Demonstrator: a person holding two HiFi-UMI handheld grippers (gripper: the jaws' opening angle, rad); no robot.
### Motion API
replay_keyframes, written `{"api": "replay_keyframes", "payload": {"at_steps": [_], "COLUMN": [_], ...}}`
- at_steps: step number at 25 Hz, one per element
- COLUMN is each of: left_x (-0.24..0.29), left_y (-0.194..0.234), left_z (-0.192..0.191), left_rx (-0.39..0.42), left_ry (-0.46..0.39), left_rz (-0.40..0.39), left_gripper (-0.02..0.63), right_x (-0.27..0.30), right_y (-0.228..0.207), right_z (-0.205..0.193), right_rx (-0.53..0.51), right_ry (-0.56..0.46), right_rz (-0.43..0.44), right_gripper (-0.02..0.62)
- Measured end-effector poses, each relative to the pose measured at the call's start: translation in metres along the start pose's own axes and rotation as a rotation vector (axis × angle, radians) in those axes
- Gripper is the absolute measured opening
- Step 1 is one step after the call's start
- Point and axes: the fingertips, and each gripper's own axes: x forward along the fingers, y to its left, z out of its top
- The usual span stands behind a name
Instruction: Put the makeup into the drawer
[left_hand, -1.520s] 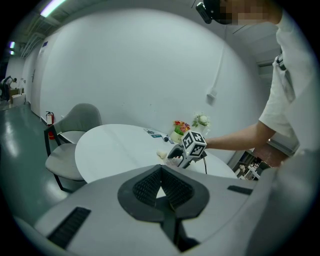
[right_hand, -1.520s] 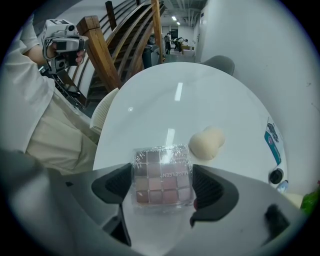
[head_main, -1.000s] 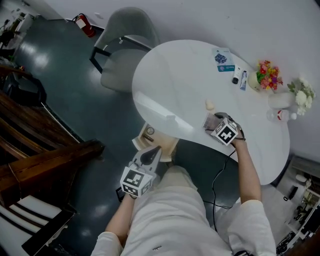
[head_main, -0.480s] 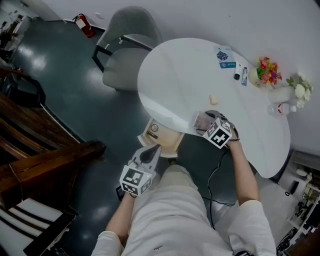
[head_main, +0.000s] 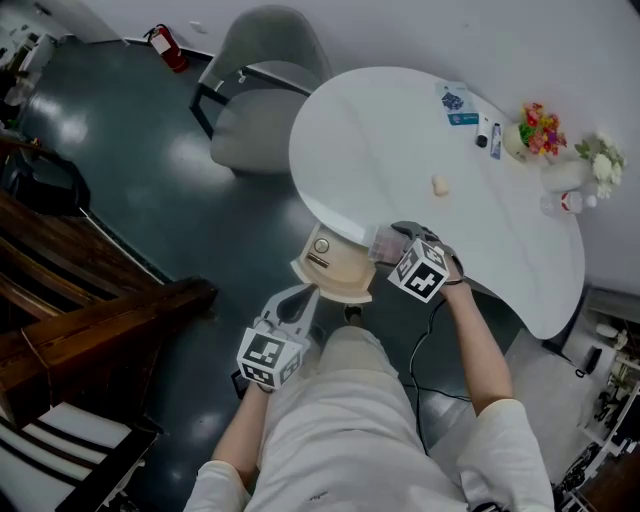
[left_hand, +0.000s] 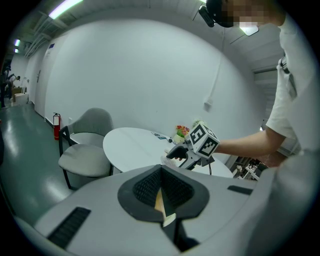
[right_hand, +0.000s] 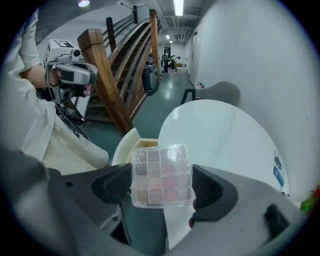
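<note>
Pinching a clear makeup palette (right_hand: 161, 165) by its two sides, the right gripper (right_hand: 161, 187) hangs at the near edge of the white table (head_main: 400, 140). The palette is flat-faced toward the gripper's camera, its rows of pinkish squares showing. It is just beside the cream drawer (head_main: 340, 285), which stands open under the table's edge. The left gripper (left_hand: 161, 202) is held low by the person's lap, well apart from the drawer, its jaws pressed together with nothing between them.
</note>
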Motion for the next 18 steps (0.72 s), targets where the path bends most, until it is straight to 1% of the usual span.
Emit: {"api": "replay_keyframes", "payload": {"at_steps": [6, 11, 18], "left_x": [-0.018, -0.028, -0.035], "left_y": [0.014, 0.022, 0.032], "left_z": [-0.006, -0.008, -0.022], "left_rx": [0.0, -0.006, -0.031], "left_ry": [0.002, -0.003, 0.001], "left_rz": [-0.005, 0.003, 0.015], "left_gripper": [0.008, 0.008, 0.008], "right_x": [0.015, 0.031, 0.064], "right_y": [0.039, 0.064, 0.087], "right_z": [0.023, 0.032, 0.039], "right_rx": [-0.014, -0.022, -0.033], "right_ry": [-0.007, -0.002, -0.009], "right_rz": [0.029, 0.049, 0.038], "right_gripper": [0.374, 0.374, 0.374]}}
